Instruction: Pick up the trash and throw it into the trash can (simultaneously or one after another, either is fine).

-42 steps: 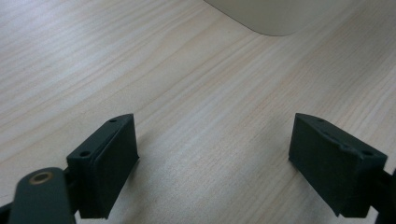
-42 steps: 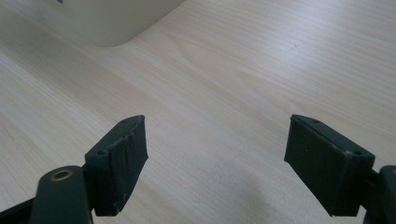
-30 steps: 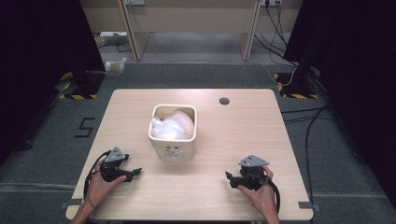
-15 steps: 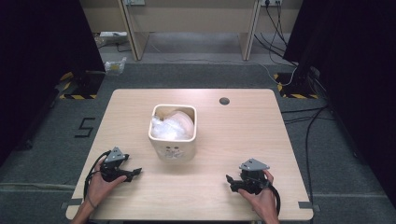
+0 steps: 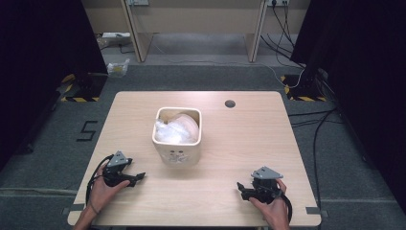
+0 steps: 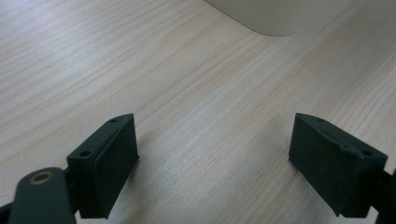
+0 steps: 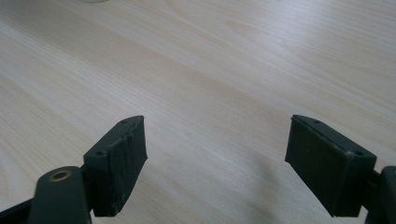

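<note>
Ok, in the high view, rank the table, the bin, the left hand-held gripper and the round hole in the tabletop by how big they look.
1. table
2. bin
3. left hand-held gripper
4. hole, though it lies farther from the camera, which shrinks it somewhat.

We see a cream bin point(image 5: 177, 143) with faint grey marks on its front, white crinkled plastic point(image 5: 176, 128) inside, a pale wood-grain table point(image 5: 239, 143), and our two black grippers point(image 5: 138, 177) point(image 5: 241, 188)
</note>
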Demonstrator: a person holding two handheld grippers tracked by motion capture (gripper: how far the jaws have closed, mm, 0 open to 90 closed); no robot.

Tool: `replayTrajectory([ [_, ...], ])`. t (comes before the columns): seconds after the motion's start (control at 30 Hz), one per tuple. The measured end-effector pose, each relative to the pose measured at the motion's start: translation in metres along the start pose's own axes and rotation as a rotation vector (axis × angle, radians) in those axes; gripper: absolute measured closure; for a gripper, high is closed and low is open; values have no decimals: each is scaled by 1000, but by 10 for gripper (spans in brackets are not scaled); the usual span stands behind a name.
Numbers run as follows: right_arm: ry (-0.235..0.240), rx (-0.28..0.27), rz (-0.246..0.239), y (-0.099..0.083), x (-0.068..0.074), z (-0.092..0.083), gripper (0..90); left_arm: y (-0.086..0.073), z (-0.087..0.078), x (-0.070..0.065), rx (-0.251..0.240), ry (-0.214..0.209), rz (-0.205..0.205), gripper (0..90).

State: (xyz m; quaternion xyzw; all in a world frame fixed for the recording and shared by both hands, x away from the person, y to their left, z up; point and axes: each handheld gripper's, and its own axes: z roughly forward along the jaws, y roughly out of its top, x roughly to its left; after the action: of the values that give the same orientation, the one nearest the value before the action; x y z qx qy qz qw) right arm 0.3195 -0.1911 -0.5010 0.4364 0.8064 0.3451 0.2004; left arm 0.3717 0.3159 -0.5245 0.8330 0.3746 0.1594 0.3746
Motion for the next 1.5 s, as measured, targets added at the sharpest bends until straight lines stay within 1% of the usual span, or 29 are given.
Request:
replayTrajectory([
  [0.1, -19, -4, 2, -2, -3, -2, 204, 0, 0, 0, 0, 0, 0, 145],
  [0.37, -30, 0, 9, -8, -4, -2, 203, 0, 0, 0, 0, 0, 0, 145],
  [0.5, -42, 11, -1, -10, -5, -1, 201, 0, 0, 0, 0, 0, 0, 145],
  [0.67, -46, 23, 0, -11, -5, 1, 201, 0, 0, 0, 0, 0, 0, 145],
  [0.77, -43, 32, 7, -13, -5, 4, 192, 0, 0, 0, 0, 0, 0, 145],
  [0.9, -21, 11, 42, -16, -8, 6, 163, 0, 0, 0, 0, 0, 0, 145],
  [1.17, -14, 15, 30, -16, -9, 7, 143, 0, 0, 0, 0, 0, 0, 145],
  [1.5, -13, 17, 31, -16, -9, 7, 140, 0, 0, 0, 0, 3, -2, 144],
])
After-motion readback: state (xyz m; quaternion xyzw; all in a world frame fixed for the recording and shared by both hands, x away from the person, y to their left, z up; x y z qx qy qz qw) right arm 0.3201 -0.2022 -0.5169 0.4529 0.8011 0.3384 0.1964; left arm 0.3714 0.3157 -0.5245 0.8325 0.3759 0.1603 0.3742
